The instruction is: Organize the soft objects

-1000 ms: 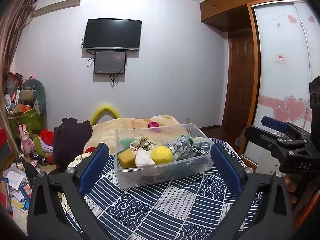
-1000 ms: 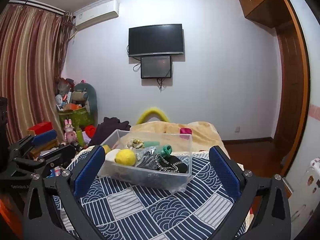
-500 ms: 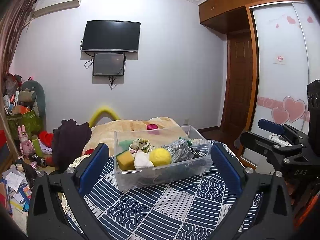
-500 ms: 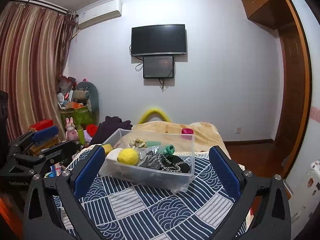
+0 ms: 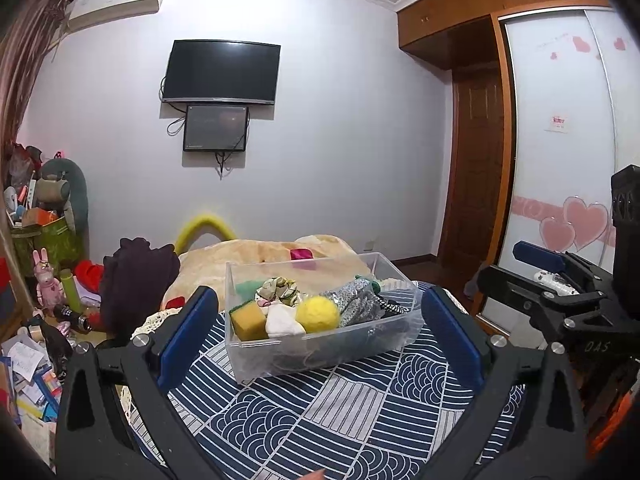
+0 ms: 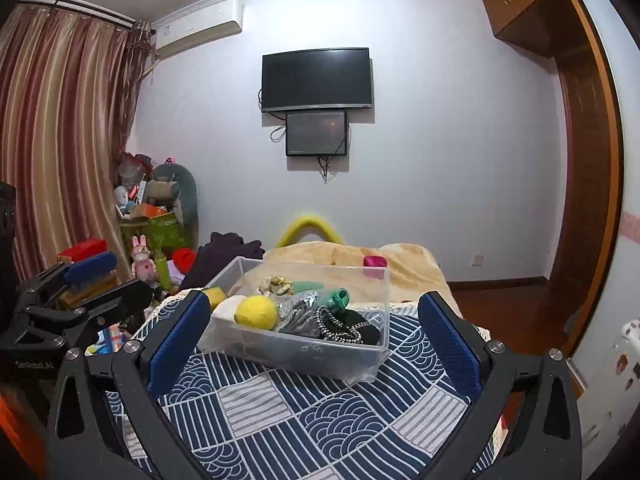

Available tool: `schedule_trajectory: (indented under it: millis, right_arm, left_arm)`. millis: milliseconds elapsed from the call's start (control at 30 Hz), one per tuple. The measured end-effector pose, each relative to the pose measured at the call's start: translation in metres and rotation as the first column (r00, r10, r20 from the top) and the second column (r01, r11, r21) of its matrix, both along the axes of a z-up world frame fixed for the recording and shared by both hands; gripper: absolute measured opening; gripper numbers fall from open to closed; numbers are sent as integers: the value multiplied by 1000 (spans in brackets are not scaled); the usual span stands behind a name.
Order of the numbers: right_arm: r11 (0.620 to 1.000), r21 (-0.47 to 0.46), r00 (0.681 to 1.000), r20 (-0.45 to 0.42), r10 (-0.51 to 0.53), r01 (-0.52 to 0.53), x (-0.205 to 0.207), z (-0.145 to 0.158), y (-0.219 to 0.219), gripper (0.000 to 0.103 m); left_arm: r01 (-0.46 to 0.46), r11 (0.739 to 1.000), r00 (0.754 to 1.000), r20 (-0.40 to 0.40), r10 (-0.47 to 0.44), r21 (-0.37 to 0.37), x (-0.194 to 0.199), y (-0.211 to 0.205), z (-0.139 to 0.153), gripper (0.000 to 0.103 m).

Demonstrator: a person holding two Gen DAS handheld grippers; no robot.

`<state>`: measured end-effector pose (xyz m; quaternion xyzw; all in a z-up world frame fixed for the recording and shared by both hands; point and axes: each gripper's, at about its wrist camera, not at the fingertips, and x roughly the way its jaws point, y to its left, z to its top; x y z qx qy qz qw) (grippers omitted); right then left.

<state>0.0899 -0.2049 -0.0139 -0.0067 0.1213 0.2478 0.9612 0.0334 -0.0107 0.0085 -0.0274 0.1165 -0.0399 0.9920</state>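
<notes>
Both my grippers are wide open with nothing in them right now. The left gripper (image 5: 320, 344) and right gripper (image 6: 314, 344) each hang above the blue wave-pattern tablecloth (image 5: 320, 412), pointed at the bin from either side, not touching it.

Just past the fingertips sits the clear plastic bin (image 5: 320, 354), and that's where all the soft stuff is piled. From the left view, front row: a yellow-and-green sponge (image 5: 249, 321), a white soft lump (image 5: 282, 320) I can't name for sure, and a fuzzy yellow ball (image 5: 318, 314). Behind those there's a patterned scrunchie-looking thing (image 5: 279, 290) and a silver glittery fabric piece (image 5: 354, 303). From the right view I also see a green rolled cloth (image 6: 336, 299) and a black-and-white braided cord (image 6: 336, 326) on something dark.

My guess on handling: everything's light and squishy, so nothing breaks, but it'll compress a lot. I'd pinch the ball across its middle, since it's on top and free. The cord and glitter fabric look tangly, could drag neighbours out.

Farther back is a beige blanket (image 5: 256, 258) with a pink item on it.
</notes>
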Motion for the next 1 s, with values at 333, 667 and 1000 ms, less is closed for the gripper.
schedule_trajectory:
  millis: [333, 667, 1000]
  right_arm:
    - [1000, 8, 1000, -20, 8, -8, 4, -2, -1, 103]
    - [1000, 17, 999, -49, 4, -4, 9, -5, -3, 103]
    - [1000, 26, 997, -78, 1, 1, 14, -8, -6, 103]
  left_arm:
    - [24, 1000, 1000, -19, -25, -16, 2, 1, -2, 103]
    - [12, 1000, 999, -31, -13, -28, 3, 3, -3, 103]
    - [-4, 999, 999, -36, 3, -32, 6, 6, -5, 103]
